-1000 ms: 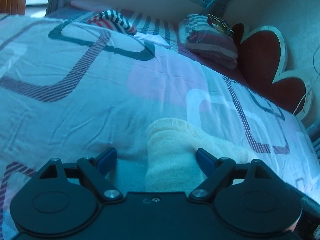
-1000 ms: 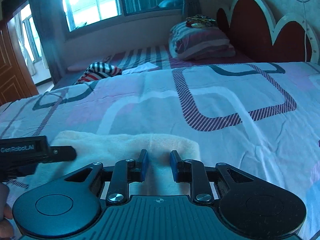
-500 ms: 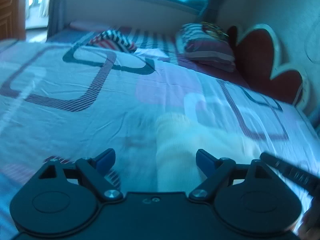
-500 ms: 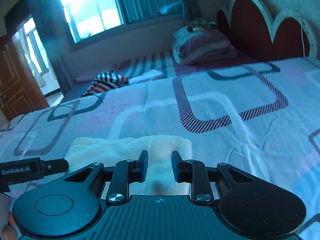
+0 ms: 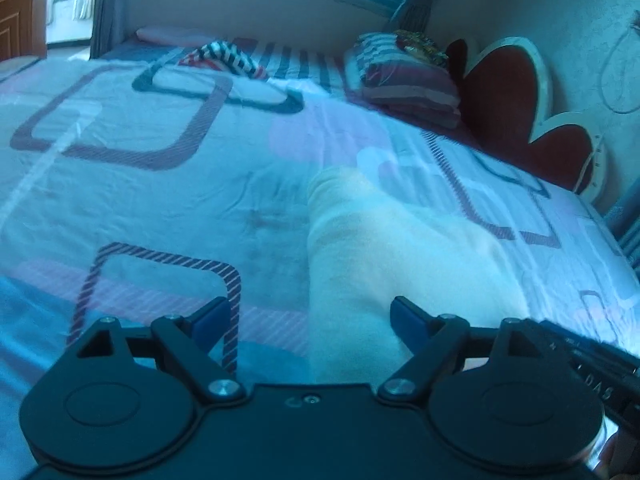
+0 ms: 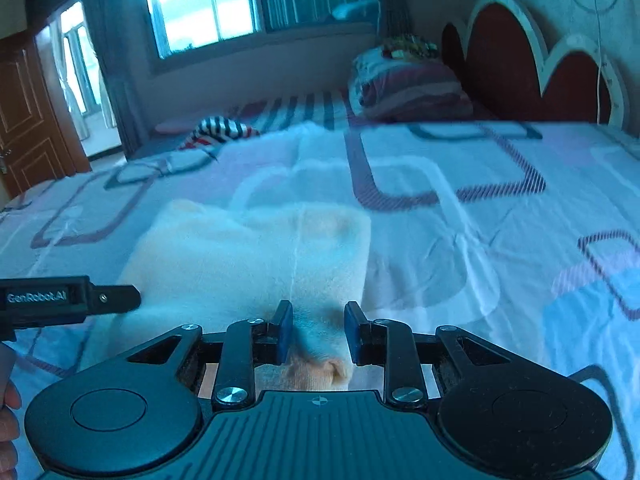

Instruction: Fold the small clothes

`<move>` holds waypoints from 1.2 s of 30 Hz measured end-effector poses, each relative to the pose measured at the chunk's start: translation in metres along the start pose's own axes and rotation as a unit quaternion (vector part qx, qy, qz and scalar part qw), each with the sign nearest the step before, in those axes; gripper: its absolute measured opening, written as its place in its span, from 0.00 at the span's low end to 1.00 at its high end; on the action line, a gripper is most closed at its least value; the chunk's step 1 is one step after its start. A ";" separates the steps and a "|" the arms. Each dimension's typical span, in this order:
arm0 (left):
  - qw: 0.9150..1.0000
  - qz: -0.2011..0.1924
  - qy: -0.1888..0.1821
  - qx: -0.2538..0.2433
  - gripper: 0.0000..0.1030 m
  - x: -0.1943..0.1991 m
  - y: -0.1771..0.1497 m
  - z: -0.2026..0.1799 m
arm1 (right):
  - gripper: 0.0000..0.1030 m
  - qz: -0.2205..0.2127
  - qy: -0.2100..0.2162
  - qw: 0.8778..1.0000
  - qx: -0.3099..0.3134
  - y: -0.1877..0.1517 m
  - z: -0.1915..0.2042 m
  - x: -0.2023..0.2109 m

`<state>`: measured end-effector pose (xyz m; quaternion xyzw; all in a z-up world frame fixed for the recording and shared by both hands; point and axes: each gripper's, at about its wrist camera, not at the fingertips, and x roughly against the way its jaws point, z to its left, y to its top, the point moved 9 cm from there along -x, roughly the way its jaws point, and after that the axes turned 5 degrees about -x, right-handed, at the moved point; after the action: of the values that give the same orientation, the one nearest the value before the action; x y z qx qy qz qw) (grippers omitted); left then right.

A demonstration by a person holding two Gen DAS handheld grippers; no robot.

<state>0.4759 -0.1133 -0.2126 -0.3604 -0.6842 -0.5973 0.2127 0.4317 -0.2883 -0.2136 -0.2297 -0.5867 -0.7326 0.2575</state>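
Note:
A cream folded cloth (image 5: 384, 248) lies on the patterned bedsheet (image 5: 160, 200). My left gripper (image 5: 308, 308) hangs above its near left edge, wide open, with only the right fingertip (image 5: 404, 312) over the fabric and nothing gripped. In the right wrist view the same cloth (image 6: 240, 256) spreads ahead and to the left. My right gripper (image 6: 318, 310) is narrowly open above the cloth's near right corner, which bunches up just behind the pads (image 6: 285, 320). The pads do not press on it. The left gripper's black body (image 6: 68, 300) shows at the left edge, and a person's fingers below it.
A striped garment (image 5: 224, 54) lies far back on the bed. A striped pillow (image 5: 404, 76) leans near the red scalloped headboard (image 5: 520, 108). Window and curtains (image 6: 224, 4) stand behind, a wooden door (image 6: 28, 112) at the far left. The right gripper's body (image 5: 592, 360) edges in.
Both grippers have drawn back and risen a little from the cloth, so more of it shows. The right gripper's body has come into the left wrist view.

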 end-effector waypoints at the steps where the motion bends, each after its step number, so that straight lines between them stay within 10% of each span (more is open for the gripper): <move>1: 1.000 0.000 -0.001 -0.006 0.83 0.004 -0.003 -0.001 | 0.26 -0.007 0.001 1.000 0.009 -0.001 0.002 0.008; 30: 0.993 0.068 -0.061 -0.080 0.82 0.031 -0.090 -0.038 | 0.25 0.061 -0.039 0.997 -0.020 -0.102 0.000 0.074; 32: 0.992 0.073 -0.067 -0.076 0.84 0.033 -0.090 -0.037 | 0.01 0.056 -0.047 0.997 -0.036 -0.100 -0.004 0.078; 36: 0.991 0.078 -0.075 -0.080 0.84 0.036 -0.091 -0.033 | 0.01 0.061 -0.051 0.996 -0.026 -0.100 0.005 0.082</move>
<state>0.3799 -0.1390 -0.2410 -0.4723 -0.6183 -0.6027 0.1773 0.3046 -0.2746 -0.2340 -0.3089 -0.5649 -0.7175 0.2657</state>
